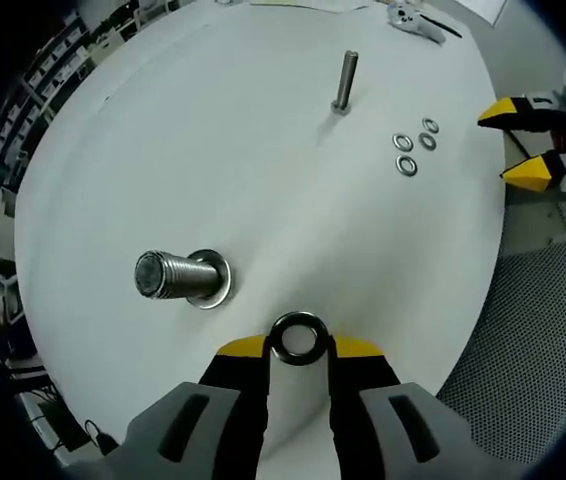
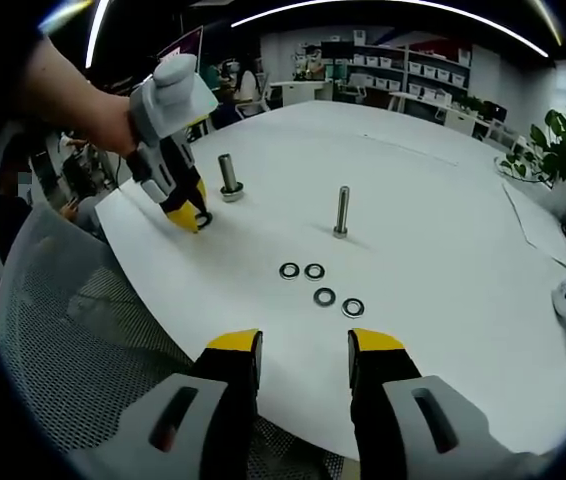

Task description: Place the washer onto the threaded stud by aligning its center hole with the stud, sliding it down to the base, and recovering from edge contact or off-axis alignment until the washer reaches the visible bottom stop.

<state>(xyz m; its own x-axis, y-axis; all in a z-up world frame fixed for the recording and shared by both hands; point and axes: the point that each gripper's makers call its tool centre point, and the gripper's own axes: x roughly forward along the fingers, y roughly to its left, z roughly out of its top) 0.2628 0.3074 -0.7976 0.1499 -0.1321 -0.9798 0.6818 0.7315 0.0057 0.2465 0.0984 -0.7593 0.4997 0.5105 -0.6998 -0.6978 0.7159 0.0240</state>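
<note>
A: Pinching the washer [image 1: 298,338] by its rim, left gripper [image 1: 298,350] hovers near the threaded stud [image 1: 168,275], hole exposed for lining up.

B: Right gripper [image 2: 303,350] idle, fingers spread above the bench [image 2: 433,200].

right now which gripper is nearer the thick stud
Left. The left gripper, holding a washer, sits just beside the thick stud; the right gripper hovers at the table edge.
</note>
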